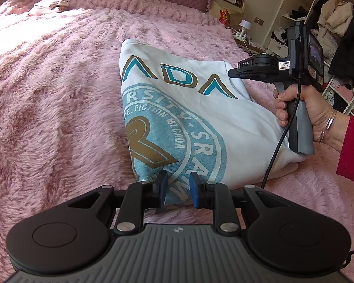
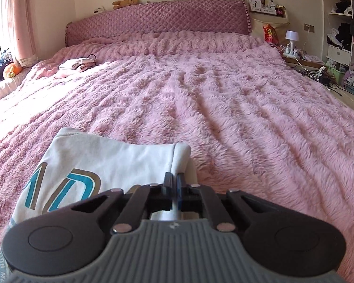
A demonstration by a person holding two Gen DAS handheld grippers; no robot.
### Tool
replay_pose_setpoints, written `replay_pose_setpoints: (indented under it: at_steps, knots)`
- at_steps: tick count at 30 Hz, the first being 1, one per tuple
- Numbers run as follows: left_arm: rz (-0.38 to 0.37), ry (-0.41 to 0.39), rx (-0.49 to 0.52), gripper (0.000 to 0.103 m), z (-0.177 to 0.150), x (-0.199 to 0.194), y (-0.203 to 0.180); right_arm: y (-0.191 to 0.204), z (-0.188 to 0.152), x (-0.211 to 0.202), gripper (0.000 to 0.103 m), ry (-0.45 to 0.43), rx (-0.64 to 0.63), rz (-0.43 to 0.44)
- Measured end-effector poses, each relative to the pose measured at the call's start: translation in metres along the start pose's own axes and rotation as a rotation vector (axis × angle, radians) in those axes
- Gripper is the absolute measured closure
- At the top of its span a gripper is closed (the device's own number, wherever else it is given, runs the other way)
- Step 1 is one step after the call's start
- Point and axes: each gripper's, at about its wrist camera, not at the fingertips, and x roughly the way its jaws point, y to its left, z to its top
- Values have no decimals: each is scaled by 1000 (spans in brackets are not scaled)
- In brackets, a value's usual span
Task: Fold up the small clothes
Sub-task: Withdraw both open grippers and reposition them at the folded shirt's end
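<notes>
On top of the fluffy pink blanket [image 2: 236, 94] lies the white printed top [image 1: 200, 108], partly folded, teal letters up. R gripper [image 2: 174, 181] w/ jaws pinched tight on the top's folded edge at its far right corner. L gripper [image 1: 176, 188] sits at the near edge, jaws a narrow gap apart, printed cloth between them, pads not pressing. Person's hand [image 1: 304, 115] grips the R handle.

Home bedroom: pink fluffy bed [image 2: 200, 89], quilted headboard [image 2: 158, 16], open wardrobe [image 1: 337, 30]
</notes>
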Motion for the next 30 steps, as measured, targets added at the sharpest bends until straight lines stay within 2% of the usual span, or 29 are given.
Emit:
replay_pose_setpoints:
  at_steps: [5,10,12,13,15,21,30]
  knots:
    - [-9,-8,9,76,0,-1,-1,-8,3,-9,103,-58,48,-60]
    - [-12,3,5,75,0,4,0,-16,-16,15,103,28,52,-91]
    - [-7,9,11,75,1,5,-1,-19,-19,14,102,15,63,-86]
    - [-5,11,12,75,1,5,-1,-20,-17,10,96,5,73,-82]
    - [-5,14,14,74,1,5,-1,-21,-16,-9,62,-35,81,-71]
    - [6,14,30,70,1,6,-6,-16,-30,-78,63,-42,-69,-57]
    - [39,25,100,67,0,8,-15,-23,-80,-152,62,47,-40,-28]
